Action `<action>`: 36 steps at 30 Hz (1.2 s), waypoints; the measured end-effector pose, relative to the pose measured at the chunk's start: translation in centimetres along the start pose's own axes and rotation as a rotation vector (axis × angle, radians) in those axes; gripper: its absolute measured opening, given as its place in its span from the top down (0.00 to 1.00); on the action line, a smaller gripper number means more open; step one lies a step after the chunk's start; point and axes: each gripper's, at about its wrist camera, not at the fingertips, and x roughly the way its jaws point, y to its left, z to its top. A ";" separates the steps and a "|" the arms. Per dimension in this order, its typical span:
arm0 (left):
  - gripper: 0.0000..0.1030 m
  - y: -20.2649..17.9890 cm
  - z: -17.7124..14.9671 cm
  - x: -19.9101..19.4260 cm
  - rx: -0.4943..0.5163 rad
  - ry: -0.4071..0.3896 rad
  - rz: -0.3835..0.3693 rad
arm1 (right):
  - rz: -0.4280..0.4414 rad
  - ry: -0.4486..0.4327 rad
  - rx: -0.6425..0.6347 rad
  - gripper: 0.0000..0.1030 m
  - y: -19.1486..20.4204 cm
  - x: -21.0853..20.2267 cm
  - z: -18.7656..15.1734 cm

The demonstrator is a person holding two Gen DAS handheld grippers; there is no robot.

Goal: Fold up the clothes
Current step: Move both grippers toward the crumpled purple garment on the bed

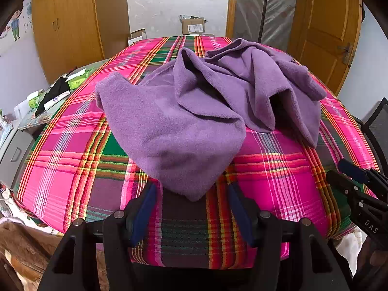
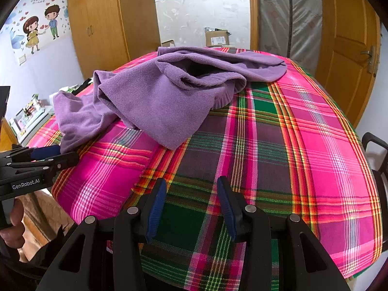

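1. Both claws hang over the near edge of the plaid cloth, angled down. Left gripper has its jaws wide apart with nothing between them; the fleece tip lies just ahead of its fingers.
2. Right gripper is also spread and empty, over bare plaid, well apart from the fleece.
3. Writing on the tools: "GenRobot.AI" on the left one's side in the right view, "DAS" on the right one's body in the left view.
4. Fleece, purple, lies crumpled mid-bed in a heap with several overlapping layers.
5. Risk: closing on the near tip may pinch plaid too, dragging the cover.
6. Risk: grabbing one layer of the heap leaves hidden folds, so the garment twists instead of spreading flat.
7. Box beyond the bed carries a white label, probably shipping; too small to read.
8. Wall sticker has script, unreadable.
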 end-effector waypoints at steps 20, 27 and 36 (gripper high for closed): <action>0.40 -0.1 -0.5 -0.4 -0.010 0.001 0.011 | 0.003 -0.004 0.005 0.56 0.1 -0.1 0.1; 0.40 -0.1 -0.5 -0.4 -0.015 0.009 0.018 | 0.001 -0.006 0.001 0.56 0.1 -0.2 -0.1; 0.39 0.0 -0.2 -0.3 -0.021 0.016 0.021 | -0.001 -0.005 -0.002 0.56 0.2 -0.2 -0.1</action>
